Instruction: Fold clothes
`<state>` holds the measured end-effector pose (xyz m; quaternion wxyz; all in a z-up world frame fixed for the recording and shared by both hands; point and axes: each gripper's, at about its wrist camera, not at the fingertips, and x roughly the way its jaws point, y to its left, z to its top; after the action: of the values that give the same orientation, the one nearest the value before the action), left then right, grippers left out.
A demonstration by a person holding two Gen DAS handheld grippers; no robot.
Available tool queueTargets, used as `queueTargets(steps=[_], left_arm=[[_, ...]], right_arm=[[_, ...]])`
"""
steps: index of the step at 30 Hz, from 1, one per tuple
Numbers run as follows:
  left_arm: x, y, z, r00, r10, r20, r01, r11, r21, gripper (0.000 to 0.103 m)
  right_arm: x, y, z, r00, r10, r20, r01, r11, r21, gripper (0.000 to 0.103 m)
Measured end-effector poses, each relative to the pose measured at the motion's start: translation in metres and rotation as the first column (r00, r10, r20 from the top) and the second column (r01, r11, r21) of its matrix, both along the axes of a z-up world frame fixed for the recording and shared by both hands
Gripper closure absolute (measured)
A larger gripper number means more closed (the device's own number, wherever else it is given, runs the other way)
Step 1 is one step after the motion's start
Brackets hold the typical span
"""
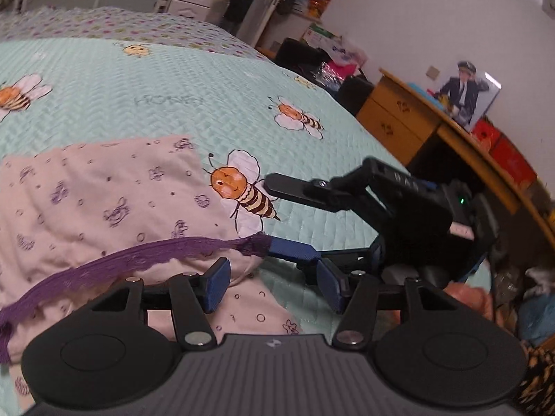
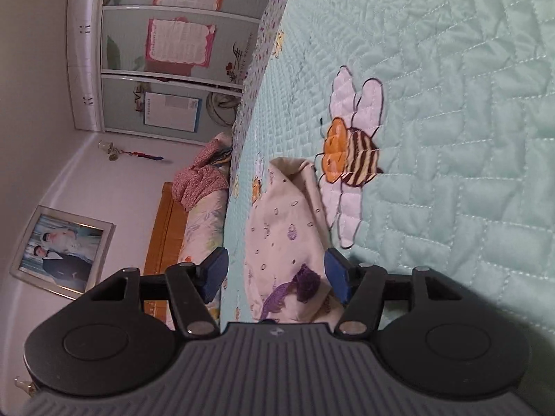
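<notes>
Garment [image 1: 104, 201] lies half-folded on the bee quilt [image 1: 173, 86]. Both the left gripper [image 1: 274, 282] and the right gripper [image 2: 275, 277] are released, jaws apart, cloth between them. Its purple lace trim [image 1: 138, 260] could snag a pad and drag the fold open.

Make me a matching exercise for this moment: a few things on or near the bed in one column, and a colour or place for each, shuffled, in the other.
Things:
1. garment
2. lace trim
3. bedspread
4. desk

Descriptions:
A. pale green, quilted, with bees on it
B. purple
C. wooden, beside the bed against the wall
D. pale pink with a small purple print, lying on the bed

Pairs: 1-D, 2-B, 3-A, 4-C
</notes>
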<state>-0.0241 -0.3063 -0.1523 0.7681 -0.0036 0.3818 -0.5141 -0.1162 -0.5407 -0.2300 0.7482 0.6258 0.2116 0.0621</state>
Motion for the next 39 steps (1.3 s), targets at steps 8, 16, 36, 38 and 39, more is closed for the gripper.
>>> queueTargets(steps=[8, 16, 36, 38, 39], left_arm=[[0.023, -0.011, -0.025, 0.992, -0.04, -0.118, 0.046, 0.998, 0.045, 0.045], [0.023, -0.002, -0.028, 0.986, -0.054, -0.158, 0.057, 0.998, 0.016, 0.041], [0.013, 0.035, -0.021, 0.979, -0.049, -0.2, 0.03, 0.995, -0.094, 0.035], [0.014, 0.039, -0.012, 0.987, -0.01, -0.159, -0.007, 0.994, -0.109, 0.035], [0.015, 0.037, -0.008, 0.992, 0.01, -0.129, -0.024, 0.994, -0.11, 0.035]], right_arm=[[0.009, 0.008, 0.005, 0.998, 0.057, 0.011, -0.058, 0.998, 0.033, 0.04], [0.021, 0.019, 0.005, 0.98, 0.198, 0.005, -0.198, 0.98, 0.017, 0.039], [0.039, 0.006, -0.01, 0.936, 0.336, -0.101, -0.328, 0.94, 0.088, 0.063], [0.036, 0.008, -0.01, 0.938, 0.327, -0.118, -0.317, 0.944, 0.092, 0.067], [0.035, 0.008, -0.011, 0.939, 0.321, -0.124, -0.31, 0.946, 0.097, 0.067]])
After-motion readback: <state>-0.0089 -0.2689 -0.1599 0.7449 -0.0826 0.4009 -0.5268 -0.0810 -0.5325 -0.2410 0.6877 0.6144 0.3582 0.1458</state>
